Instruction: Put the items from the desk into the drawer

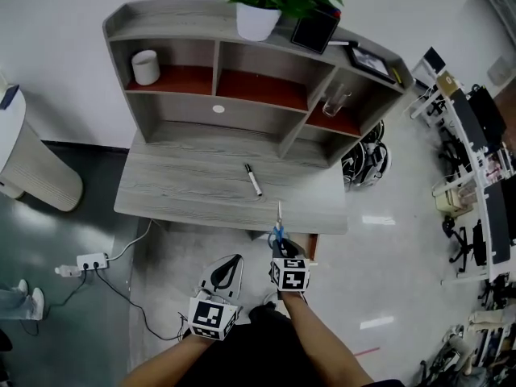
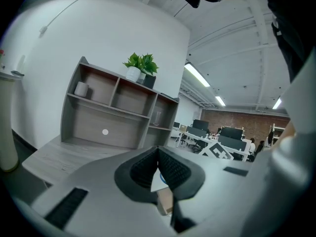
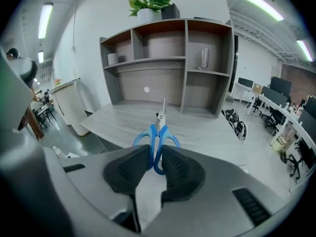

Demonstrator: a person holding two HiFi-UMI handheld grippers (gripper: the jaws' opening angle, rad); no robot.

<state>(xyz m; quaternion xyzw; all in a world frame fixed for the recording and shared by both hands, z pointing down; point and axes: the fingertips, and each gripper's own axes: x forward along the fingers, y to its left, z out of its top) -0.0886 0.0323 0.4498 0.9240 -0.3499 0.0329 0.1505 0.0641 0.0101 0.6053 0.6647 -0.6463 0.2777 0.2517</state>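
Note:
A pair of scissors (image 1: 279, 218) with blue handles and its blades pointing toward the desk is held over the front edge of the grey desk (image 1: 177, 185). My right gripper (image 1: 279, 243) is shut on the handles. In the right gripper view the scissors (image 3: 157, 132) stick out ahead of the right gripper (image 3: 156, 158). A black and silver pen (image 1: 253, 179) lies near the middle of the desk. My left gripper (image 1: 228, 266) hangs in front of the desk, left of the right one. In its own view the left gripper (image 2: 158, 154) is shut with nothing in it.
A shelf unit (image 1: 242, 107) stands at the back of the desk with a white cup (image 1: 146, 66), a glass (image 1: 337, 101) and a potted plant (image 1: 260, 6). A brown edge (image 1: 313, 245) shows under the desk's front right. A power strip (image 1: 90, 260) lies on the floor at the left.

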